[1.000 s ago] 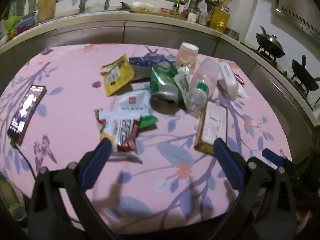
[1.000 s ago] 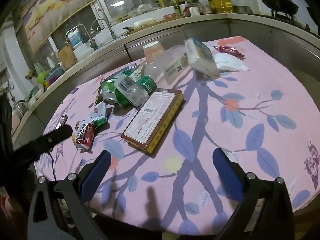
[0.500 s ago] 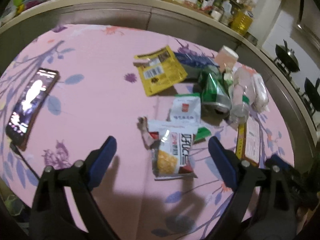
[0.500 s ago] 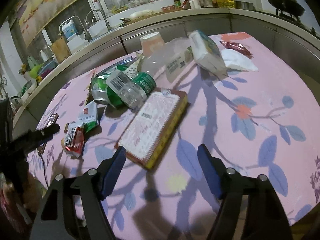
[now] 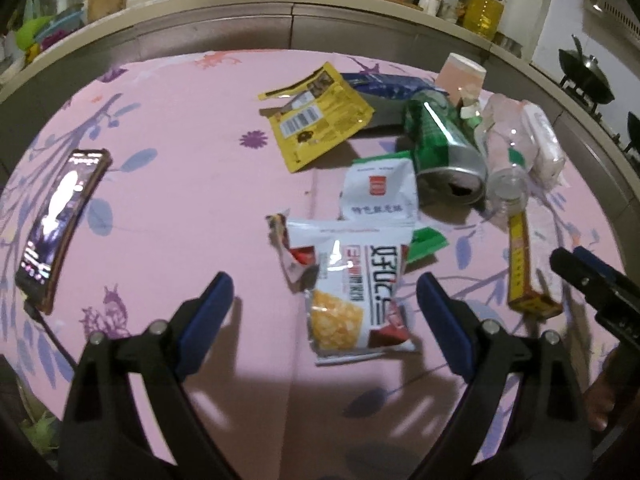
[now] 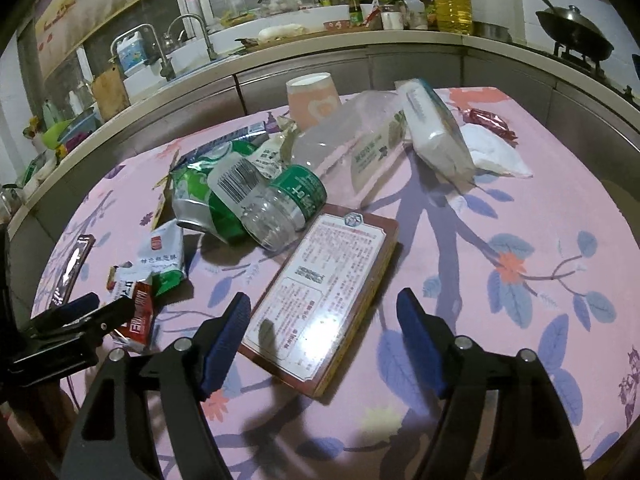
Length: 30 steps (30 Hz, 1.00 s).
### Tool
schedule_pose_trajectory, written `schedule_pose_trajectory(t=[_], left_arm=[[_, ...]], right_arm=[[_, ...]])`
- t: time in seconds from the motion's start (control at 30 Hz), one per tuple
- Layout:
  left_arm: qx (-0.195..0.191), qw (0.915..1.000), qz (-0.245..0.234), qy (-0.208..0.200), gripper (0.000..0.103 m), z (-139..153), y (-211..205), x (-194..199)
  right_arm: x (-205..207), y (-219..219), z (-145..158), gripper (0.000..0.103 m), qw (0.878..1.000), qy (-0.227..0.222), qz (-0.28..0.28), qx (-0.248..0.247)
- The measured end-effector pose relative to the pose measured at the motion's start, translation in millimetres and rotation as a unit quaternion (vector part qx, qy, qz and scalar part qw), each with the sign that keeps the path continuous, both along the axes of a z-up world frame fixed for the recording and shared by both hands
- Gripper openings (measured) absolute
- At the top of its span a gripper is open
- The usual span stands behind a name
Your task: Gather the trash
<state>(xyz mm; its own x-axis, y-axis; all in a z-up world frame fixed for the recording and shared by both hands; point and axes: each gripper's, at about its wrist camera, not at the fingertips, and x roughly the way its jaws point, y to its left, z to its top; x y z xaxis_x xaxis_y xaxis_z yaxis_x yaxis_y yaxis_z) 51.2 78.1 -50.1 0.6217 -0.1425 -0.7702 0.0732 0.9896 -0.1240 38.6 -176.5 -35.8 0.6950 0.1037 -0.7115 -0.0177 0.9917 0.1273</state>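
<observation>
Trash lies on a pink floral tablecloth (image 5: 168, 200). My left gripper (image 5: 324, 308) is open, its jaws either side of a white and red snack wrapper (image 5: 356, 288). Beyond lie a white packet (image 5: 378, 196), a yellow wrapper (image 5: 316, 116), a crushed green can (image 5: 444, 148) and a clear bottle (image 5: 506, 160). My right gripper (image 6: 324, 324) is open, its jaws astride the near end of a flat brown box (image 6: 324, 296). The can (image 6: 200, 200), bottle (image 6: 272, 208), a paper cup (image 6: 314, 98) and a tissue pack (image 6: 436, 132) lie behind the box.
A lit phone (image 5: 60, 220) on a cable lies at the table's left edge. A red candy wrapper (image 6: 488, 120) and white napkin (image 6: 492, 156) lie far right. A steel counter (image 6: 360, 60) with sink, bottles and woks curves behind the table.
My left gripper has moved in over the snack wrapper, which now sits between its jaws. My right gripper has moved forward onto the near end of the brown box.
</observation>
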Motion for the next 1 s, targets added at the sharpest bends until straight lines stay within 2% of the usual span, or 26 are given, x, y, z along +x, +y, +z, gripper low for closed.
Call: schedule_pose_trajectory(t=[0.37,0.57,0.8,1.0], left_arm=[[0.014,0.9998,0.009,-0.006,0.089,1.4,-0.3,-2.7],[0.025,0.9993,0.018,-0.020,0.089,9.4,0.2,-10.9],[0.045,0.9966,0.031,-0.061,0.089,32.3,0.2,-25.1],[0.058,0.9928,0.024,-0.102,0.089,56.3,-11.8,-35.5]], right_arm=[[-11.1,-22.7,-6.1,0.073,0.998,-0.001,-0.042,0.038],[-21.0,-29.1,4.4,0.073,0.997,-0.029,-0.050,0.051],[-30.6,-35.5,20.3,0.073,0.995,-0.062,-0.049,0.067],[-38.4,-52.3,39.9,0.073,0.988,-0.083,-0.048,0.118]])
